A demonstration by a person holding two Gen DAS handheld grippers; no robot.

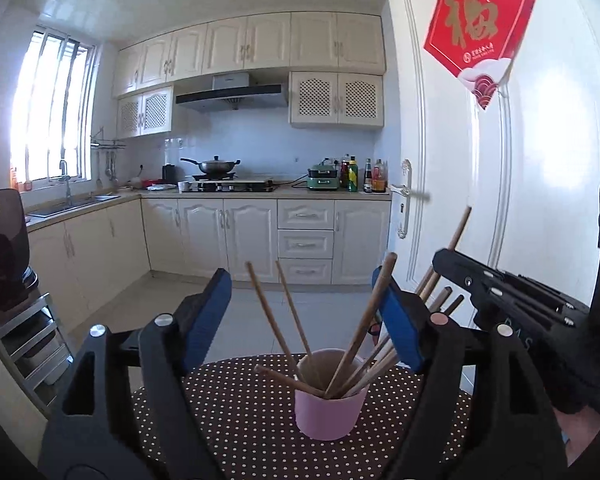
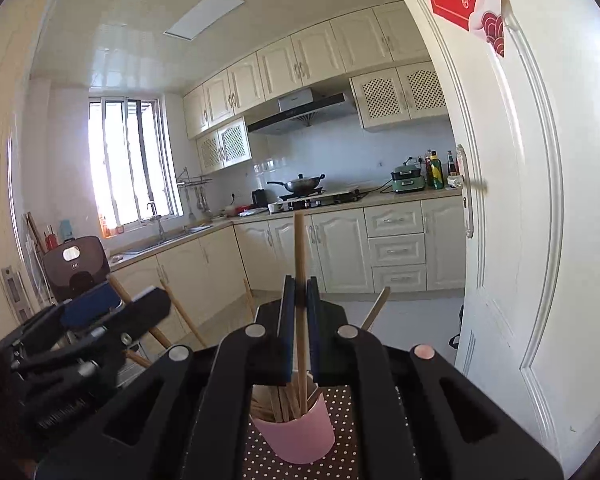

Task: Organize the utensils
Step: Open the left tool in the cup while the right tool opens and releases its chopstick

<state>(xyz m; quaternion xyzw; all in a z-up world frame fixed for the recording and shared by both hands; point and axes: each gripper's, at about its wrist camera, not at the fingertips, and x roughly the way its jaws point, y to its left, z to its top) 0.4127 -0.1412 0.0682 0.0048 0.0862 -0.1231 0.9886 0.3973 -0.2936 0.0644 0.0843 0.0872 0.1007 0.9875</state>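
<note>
Blue-padded left gripper [image 1: 304,312] stands with jaws wide apart, pads clear of the chopsticks [image 1: 278,320] that lean between them. Right gripper [image 2: 299,300] is clamped on a single upright chopstick [image 2: 299,248], lower end inside the pink cup [image 2: 296,436]. The cup holds the remaining chopsticks and rests on a brown polka-dot tabletop [image 1: 236,412] just beside a white door [image 1: 460,160].

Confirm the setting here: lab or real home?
Looks like a real home kitchen: a wok on the gas hob, a range hood above it, and a sink under the window.
</note>
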